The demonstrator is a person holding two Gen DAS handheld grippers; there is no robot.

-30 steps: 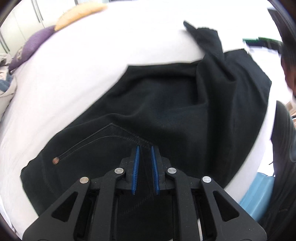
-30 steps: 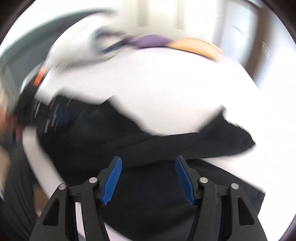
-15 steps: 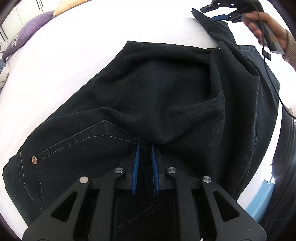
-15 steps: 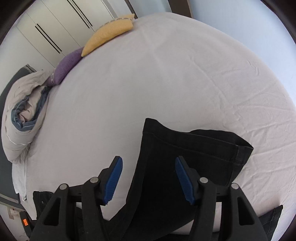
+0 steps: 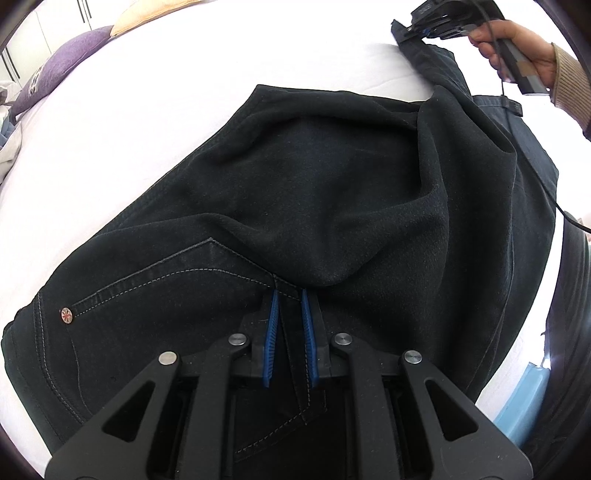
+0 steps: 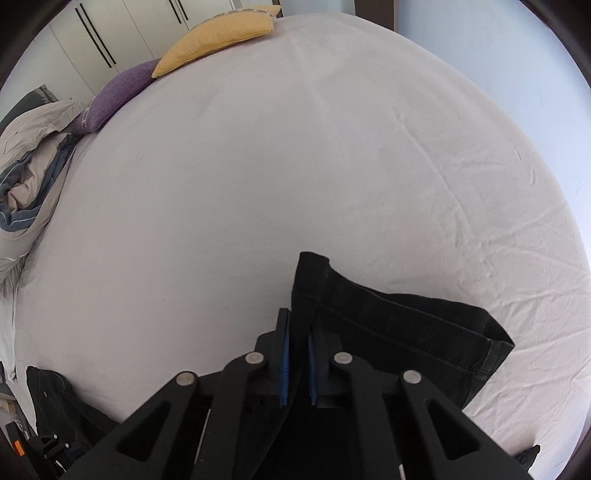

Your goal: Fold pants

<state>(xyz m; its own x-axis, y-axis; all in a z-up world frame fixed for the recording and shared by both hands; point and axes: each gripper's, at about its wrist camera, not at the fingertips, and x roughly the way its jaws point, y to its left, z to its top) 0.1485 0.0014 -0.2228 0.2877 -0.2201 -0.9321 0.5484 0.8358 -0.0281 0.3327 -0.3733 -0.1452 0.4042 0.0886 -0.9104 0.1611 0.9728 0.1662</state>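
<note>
Black jeans point(image 5: 314, 184) lie crumpled on the white bed, a pocket seam and a rivet point(image 5: 67, 315) showing at the lower left. My left gripper point(image 5: 290, 299) is shut on a stitched seam near the waist, with dark fabric between its blue pads. In the right wrist view the leg's hemmed end point(image 6: 406, 325) lies on the sheet. My right gripper point(image 6: 298, 317) is closing on its left edge, and the cloth sits pinched between the pads. The left wrist view shows that right gripper point(image 5: 432, 26) at the top right, held by a hand point(image 5: 517, 48).
The white bed sheet point(image 6: 295, 166) stretches wide beyond the leg end. A yellow pillow point(image 6: 218, 37) and a purple pillow point(image 6: 118, 96) lie at the far side, a crumpled duvet point(image 6: 29, 166) to the left. A light blue object point(image 5: 524, 398) sits past the bed's edge.
The right gripper swung over to the leg end, stood open astride it, and has now closed on the cloth's edge. The left gripper keeps its grip and place.
</note>
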